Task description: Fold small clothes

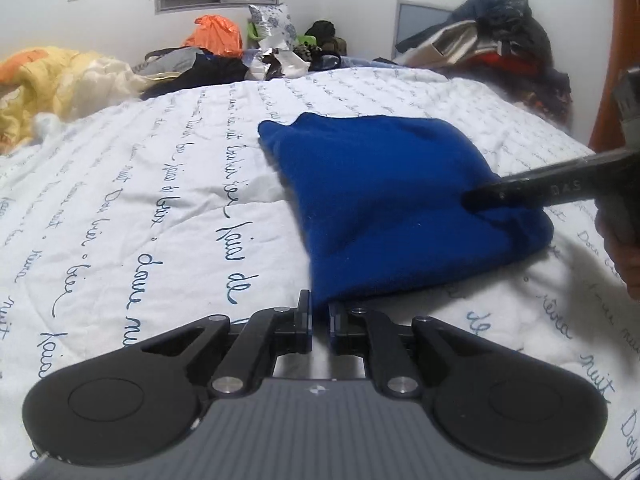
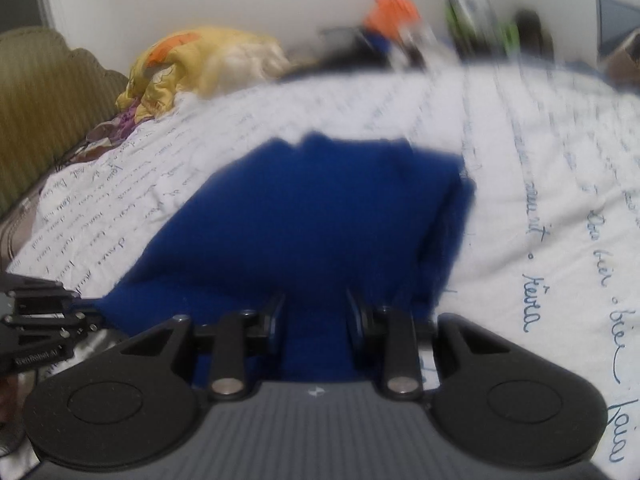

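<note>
A folded blue fleece garment (image 1: 384,200) lies on the white bedspread with blue script (image 1: 160,208). My left gripper (image 1: 320,316) sits at the garment's near edge, its jaws nearly closed with a narrow gap and nothing visibly between them. My right gripper (image 2: 316,312) is open, low over the blue garment (image 2: 312,216), with cloth showing between its jaws; the view is blurred. The right gripper also shows in the left wrist view (image 1: 480,200), its fingers pressing on the garment's right side. The left gripper shows at the left edge of the right wrist view (image 2: 44,320).
A yellow quilt (image 1: 52,80) is bunched at the far left. Piles of clothes and bags (image 1: 248,52) line the far edge of the bed, with a dark heap (image 1: 492,40) at the far right. A striped headboard (image 2: 44,100) stands at the left.
</note>
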Tool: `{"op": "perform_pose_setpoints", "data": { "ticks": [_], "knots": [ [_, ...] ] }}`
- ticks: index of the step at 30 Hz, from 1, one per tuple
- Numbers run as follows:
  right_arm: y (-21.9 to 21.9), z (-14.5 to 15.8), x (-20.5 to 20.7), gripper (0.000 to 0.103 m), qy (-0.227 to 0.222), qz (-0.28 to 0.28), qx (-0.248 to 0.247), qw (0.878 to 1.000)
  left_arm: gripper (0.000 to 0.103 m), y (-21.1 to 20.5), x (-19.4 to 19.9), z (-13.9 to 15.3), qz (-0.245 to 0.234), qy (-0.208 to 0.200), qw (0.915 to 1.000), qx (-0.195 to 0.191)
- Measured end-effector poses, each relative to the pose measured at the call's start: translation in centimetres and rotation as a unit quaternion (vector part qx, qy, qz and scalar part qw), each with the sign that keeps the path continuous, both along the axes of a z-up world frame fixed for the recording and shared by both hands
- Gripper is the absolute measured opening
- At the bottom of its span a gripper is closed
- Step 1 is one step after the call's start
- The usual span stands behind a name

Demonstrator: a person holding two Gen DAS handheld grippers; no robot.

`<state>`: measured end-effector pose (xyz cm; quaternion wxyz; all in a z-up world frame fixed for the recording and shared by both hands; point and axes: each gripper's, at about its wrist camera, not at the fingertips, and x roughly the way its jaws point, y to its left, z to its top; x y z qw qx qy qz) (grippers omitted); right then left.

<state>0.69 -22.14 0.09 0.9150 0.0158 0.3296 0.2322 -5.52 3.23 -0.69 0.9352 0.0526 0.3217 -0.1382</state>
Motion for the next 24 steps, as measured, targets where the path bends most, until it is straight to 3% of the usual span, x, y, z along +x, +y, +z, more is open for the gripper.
{"op": "perform_pose_setpoints", "data": {
  "ticks": [2, 4, 5, 6, 7, 8, 11, 12, 13, 14, 15, 17, 20, 21, 22, 24],
  "knots": [
    [-0.3, 0.7, -0.1, 0.031, 0.016, -0.012, 0.012, 1.000, 0.016, 0.2, -0.4, 0.8, -0.013, 0.007, 0.9995, -0.026],
    [-1.7, 1.5, -0.3, 0.033, 0.053, -0.036, 0.055, 0.996, 0.047, 1.1, -1.0, 1.9, -0.016, 0.009, 0.9979, -0.062],
    [-2.7, 1.8, -0.6, 0.037, 0.063, -0.045, 0.077, 0.994, 0.079, 1.7, -1.1, 2.3, -0.012, 0.010, 0.9962, -0.086],
    [-3.6, 1.8, -0.8, 0.048, 0.074, -0.056, 0.094, 0.991, 0.094, 2.4, -1.1, 2.6, -0.003, 0.008, 0.9936, -0.113],
    [-4.3, 1.5, -0.9, 0.063, 0.089, -0.074, 0.100, 0.988, 0.094, 3.0, -0.8, 2.8, 0.010, 0.008, 0.9904, -0.137],
    [-4.7, 1.1, -0.8, 0.065, 0.107, -0.088, 0.094, 0.986, 0.090, 3.3, -0.1, 2.8, 0.020, 0.021, 0.9868, -0.159],
    [-4.0, 0.1, -0.8, 0.063, 0.120, -0.083, 0.060, 0.987, 0.072, 3.0, 3.2, 1.5, 0.031, 0.085, 0.9732, -0.211],
    [-3.3, 0.2, -1.0, 0.059, 0.112, -0.078, 0.045, 0.990, 0.054, 2.5, 4.3, 0.6, 0.036, 0.105, 0.9710, -0.212],
    [-2.6, 0.1, -1.0, 0.039, 0.108, -0.068, 0.027, 0.991, 0.047, 2.1, 4.6, 0.3, 0.042, 0.088, 0.9744, -0.203],
    [-2.0, 0.1, -1.2, 0.033, 0.101, -0.062, 0.008, 0.993, 0.028, 1.8, 5.0, 0.1, 0.042, 0.084, 0.9775, -0.189],
    [-1.7, 0.1, -1.4, 0.031, 0.091, -0.054, -0.011, 0.994, 0.021, 1.8, 5.4, -0.1, 0.044, 0.092, 0.9785, -0.180],
    [-2.2, 0.0, -2.1, 0.026, 0.078, -0.040, -0.027, 0.996, 0.021, 2.6, 5.4, -0.2, 0.039, 0.101, 0.9763, -0.188],
    [-2.9, -0.1, -2.6, 0.026, 0.066, -0.034, -0.024, 0.997, 0.023, 2.8, 4.5, -0.4, 0.024, 0.082, 0.9820, -0.168],
    [-2.8, 0.2, -2.3, 0.029, 0.072, -0.031, -0.025, 0.997, 0.023, 2.7, 4.1, -0.4, 0.022, 0.073, 0.9833, -0.165],
    [-2.7, 0.9, -1.6, 0.039, 0.083, -0.036, -0.028, 0.995, 0.023, 2.6, 3.9, -0.6, 0.022, 0.063, 0.9840, -0.165],
    [-2.6, 3.0, -0.2, 0.054, 0.051, -0.073, -0.010, 0.996, 0.024, 2.5, 3.5, -0.9, 0.025, 0.046, 0.9842, -0.169]
  ]
}}
